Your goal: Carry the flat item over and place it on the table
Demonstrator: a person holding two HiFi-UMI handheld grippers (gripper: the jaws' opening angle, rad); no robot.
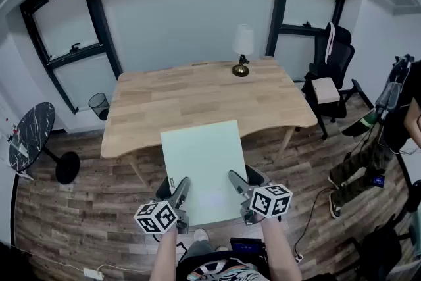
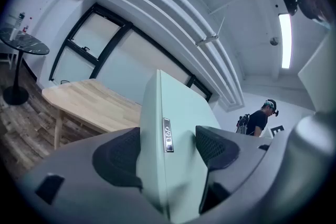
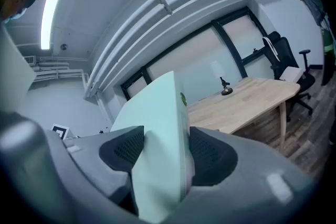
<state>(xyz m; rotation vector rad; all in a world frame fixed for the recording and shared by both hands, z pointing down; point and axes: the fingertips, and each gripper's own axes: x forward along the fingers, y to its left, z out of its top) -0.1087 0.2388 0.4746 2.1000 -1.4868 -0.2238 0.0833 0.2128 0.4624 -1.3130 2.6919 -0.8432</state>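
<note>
A flat pale green box (image 1: pixel 204 164) hangs in the air in front of the wooden table (image 1: pixel 197 99), its far edge over the table's near edge. My left gripper (image 1: pixel 176 197) is shut on the box's near left edge. My right gripper (image 1: pixel 238 189) is shut on its near right edge. In the left gripper view the box (image 2: pixel 176 128) stands edge-on between the dark pads (image 2: pixel 118 157), a small silver label on its side. In the right gripper view the box (image 3: pixel 157 128) is clamped between both pads (image 3: pixel 210 155), with the table (image 3: pixel 247 99) beyond.
A small lamp (image 1: pixel 242 49) stands at the table's far edge. A black office chair (image 1: pixel 332 82) stands to the right, with a person (image 1: pixel 395 135) beyond it. A round dark side table (image 1: pixel 29 138) and a wire bin (image 1: pixel 99 103) are at the left.
</note>
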